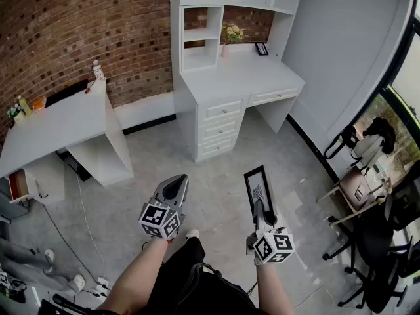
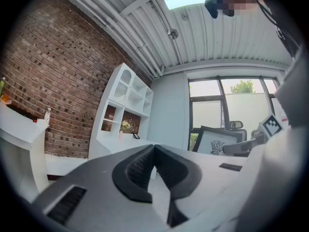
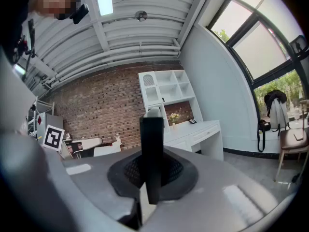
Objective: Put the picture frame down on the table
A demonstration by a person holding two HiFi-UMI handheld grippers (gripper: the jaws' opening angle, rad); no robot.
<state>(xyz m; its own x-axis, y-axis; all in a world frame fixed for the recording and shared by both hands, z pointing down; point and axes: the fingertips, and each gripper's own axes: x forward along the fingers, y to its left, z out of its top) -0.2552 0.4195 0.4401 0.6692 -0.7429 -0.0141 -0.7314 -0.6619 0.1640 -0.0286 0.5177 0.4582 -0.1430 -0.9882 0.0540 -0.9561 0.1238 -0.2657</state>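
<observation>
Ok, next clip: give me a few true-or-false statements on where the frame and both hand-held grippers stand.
1. The right hand-held gripper is shut on the frame. True.
2. Flowers stand on the desk. True.
3. The frame already lies on the desk. False: it is held in the air above the floor, well short of the desk.
4. The left hand-held gripper carries a second frame. False: its jaws are together with nothing between them.
</observation>
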